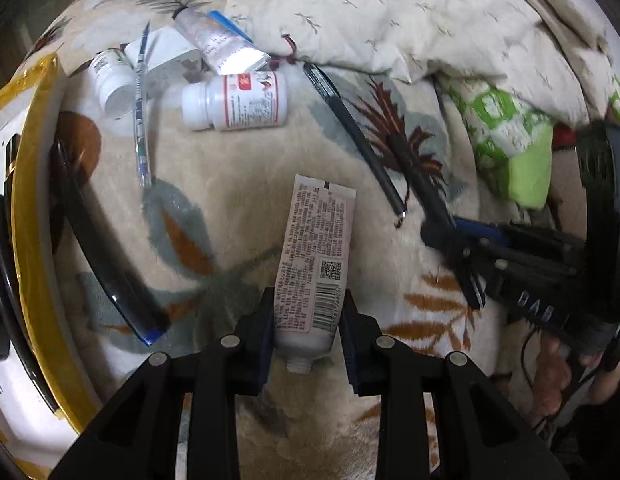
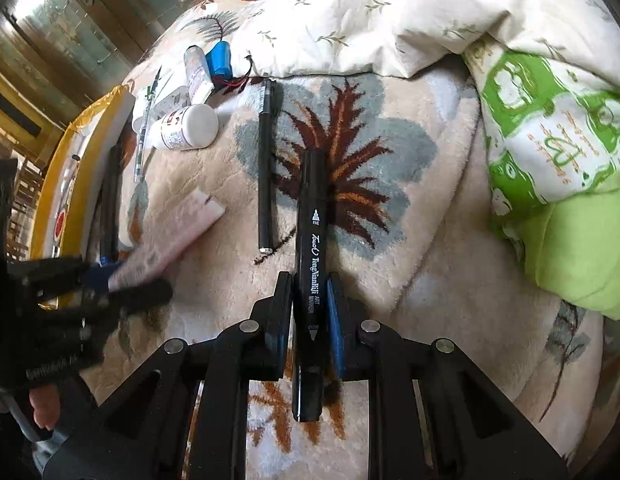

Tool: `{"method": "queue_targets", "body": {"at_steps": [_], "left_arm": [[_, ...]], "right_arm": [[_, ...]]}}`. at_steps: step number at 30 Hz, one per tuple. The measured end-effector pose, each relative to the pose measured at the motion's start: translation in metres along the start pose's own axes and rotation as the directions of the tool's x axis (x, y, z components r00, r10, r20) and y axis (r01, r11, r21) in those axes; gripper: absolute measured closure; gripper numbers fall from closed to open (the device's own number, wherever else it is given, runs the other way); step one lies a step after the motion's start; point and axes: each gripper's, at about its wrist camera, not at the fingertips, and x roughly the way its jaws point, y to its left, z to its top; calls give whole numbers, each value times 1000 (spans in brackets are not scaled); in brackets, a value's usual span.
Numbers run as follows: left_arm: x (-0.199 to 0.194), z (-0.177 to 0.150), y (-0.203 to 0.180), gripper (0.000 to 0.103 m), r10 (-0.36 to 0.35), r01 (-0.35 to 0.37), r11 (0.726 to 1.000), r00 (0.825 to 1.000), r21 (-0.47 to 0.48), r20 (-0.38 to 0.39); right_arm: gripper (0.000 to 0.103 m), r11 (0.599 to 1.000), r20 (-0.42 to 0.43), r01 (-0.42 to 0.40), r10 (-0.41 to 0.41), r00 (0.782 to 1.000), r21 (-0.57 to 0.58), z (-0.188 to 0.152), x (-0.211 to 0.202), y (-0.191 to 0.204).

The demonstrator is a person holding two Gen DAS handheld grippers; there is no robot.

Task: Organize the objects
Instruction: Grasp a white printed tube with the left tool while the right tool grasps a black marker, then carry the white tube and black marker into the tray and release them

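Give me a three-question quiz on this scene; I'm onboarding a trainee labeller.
1. True or false: the left gripper is closed on the pink tube.
2. What does the right gripper hold? A) white bottle B) black marker C) blue battery
3. Fill in: the thin black pen lies on the floral ____.

Key:
1. True; its fingers press the tube's sides.
2. B, the black marker.
3. blanket.
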Motion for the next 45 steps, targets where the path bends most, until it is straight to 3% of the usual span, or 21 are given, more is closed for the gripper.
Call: {"method": "queue_targets", "body": {"at_steps": [2, 6, 8, 18, 21, 28, 31, 40, 42, 45], "left_arm": [[-1, 8, -5, 73, -22, 22, 1000, 1000, -3, 12], [16, 23, -19, 74, 70, -69, 995, 997, 66, -19], [15, 23, -22, 74, 81, -79, 994, 997, 82, -15], [-47, -19, 11, 75, -66, 68, 997, 996, -41, 57], [-72, -19, 30, 75, -86, 95, 992, 990, -77, 108], [-127, -37, 98, 75, -36, 97, 972, 961, -213, 275], [-138, -39, 126, 75, -10, 98, 957, 951, -272, 308], [-142, -33, 202, 75, 93, 43, 907, 950, -420, 298], [-141, -26, 220, 75, 70, 79, 885, 951, -458, 300], [-137, -15, 230, 75, 94, 57, 883, 951, -467, 294]], "right_arm": [[87, 1000, 0, 12, -12, 1000, -10, 1, 2, 2], [87, 1000, -5, 21, -21, 1000, -13, 1, 2, 5], [88, 1000, -9, 23, -23, 1000, -7, 2, 1, 5], [88, 995, -6, -87, 87, 996, 53, 0, -9, 18], [88, 994, 3, -104, 104, 995, 15, 1, -14, 41], [88, 977, 25, -185, 188, 982, -103, 17, -23, 113], [89, 965, 39, -214, 222, 974, -152, 25, -26, 145], [89, 934, -11, -274, 279, 960, -230, 43, -4, 215], [89, 932, -18, -273, 277, 961, -237, 47, 2, 225], [89, 927, -33, -286, 287, 958, -242, 52, 9, 239]]}}
